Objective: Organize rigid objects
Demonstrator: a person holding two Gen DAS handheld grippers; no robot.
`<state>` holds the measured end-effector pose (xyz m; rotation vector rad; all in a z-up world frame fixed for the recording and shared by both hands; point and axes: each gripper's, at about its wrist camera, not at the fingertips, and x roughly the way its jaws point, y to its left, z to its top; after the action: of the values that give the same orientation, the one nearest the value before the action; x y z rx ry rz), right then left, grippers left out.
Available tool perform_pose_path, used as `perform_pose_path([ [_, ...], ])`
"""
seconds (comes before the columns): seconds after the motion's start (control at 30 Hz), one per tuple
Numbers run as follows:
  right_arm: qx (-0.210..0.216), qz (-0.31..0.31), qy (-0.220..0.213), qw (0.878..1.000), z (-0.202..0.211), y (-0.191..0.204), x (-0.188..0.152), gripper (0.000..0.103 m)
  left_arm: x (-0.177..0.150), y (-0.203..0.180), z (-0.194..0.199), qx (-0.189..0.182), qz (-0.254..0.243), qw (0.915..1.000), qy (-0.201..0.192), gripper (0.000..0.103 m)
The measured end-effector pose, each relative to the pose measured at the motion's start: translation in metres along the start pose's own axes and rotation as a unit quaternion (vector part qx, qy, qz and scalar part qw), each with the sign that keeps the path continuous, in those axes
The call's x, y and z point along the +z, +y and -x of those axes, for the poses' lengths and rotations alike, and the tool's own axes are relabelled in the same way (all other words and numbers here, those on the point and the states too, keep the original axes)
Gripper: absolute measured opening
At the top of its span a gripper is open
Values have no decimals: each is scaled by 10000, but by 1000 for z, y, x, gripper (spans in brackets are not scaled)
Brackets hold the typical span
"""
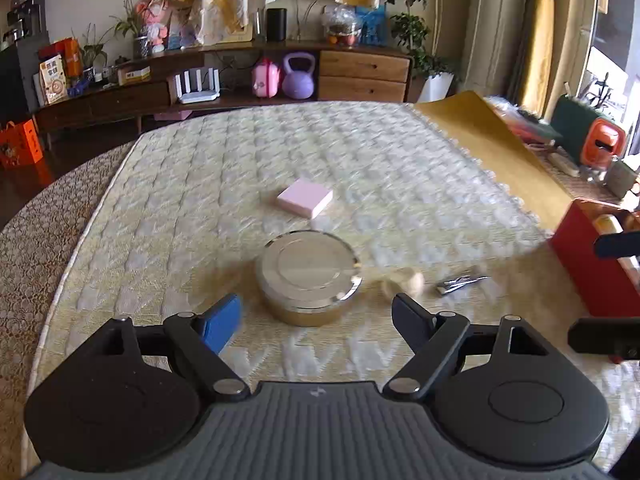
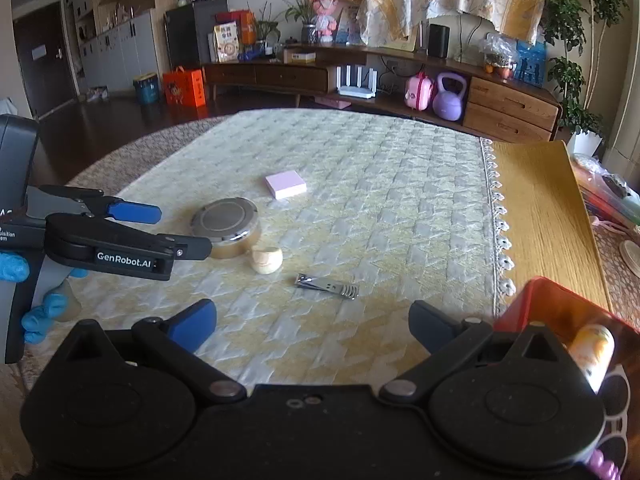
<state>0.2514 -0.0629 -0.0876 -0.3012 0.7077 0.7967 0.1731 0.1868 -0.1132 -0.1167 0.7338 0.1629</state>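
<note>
Left hand-held gripper [image 1: 316, 316]: jaws apart, empty, aimed at round tin [image 1: 309, 276] on table [image 1: 400, 168] for pickup. Right hand-held gripper [image 2: 312, 326]: jaws wide, empty, nail clipper [image 2: 327, 286] ahead. Red bin [image 2: 560, 308] at right, likely destination.

- A table [image 2: 536, 208] is shown, covered by a quilted yellow-and-white cloth [image 2: 380, 184] with a lace edge.
- On the cloth are laid a pink block [image 2: 285, 185], a round metal tin [image 2: 226, 227], a small cream wooden piece [image 2: 267, 259] and a nail clipper [image 2: 327, 286].
- A red box [image 2: 560, 308] is set at the right.
</note>
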Motion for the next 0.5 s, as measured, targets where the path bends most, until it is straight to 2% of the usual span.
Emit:
perform_pose_path([
  [0.3, -5, 234, 357, 9991, -45, -4, 12, 100, -1, 5, -32, 97, -19, 9999, 79, 83],
  [0.43, 57, 464, 526, 9975, -63, -2, 18, 96, 0, 4, -41, 131, -108, 9998, 58, 83],
  [0.5, 91, 690, 580, 9959, -70, -1, 21, 87, 0, 5, -45, 119, -84, 9999, 68, 83],
])
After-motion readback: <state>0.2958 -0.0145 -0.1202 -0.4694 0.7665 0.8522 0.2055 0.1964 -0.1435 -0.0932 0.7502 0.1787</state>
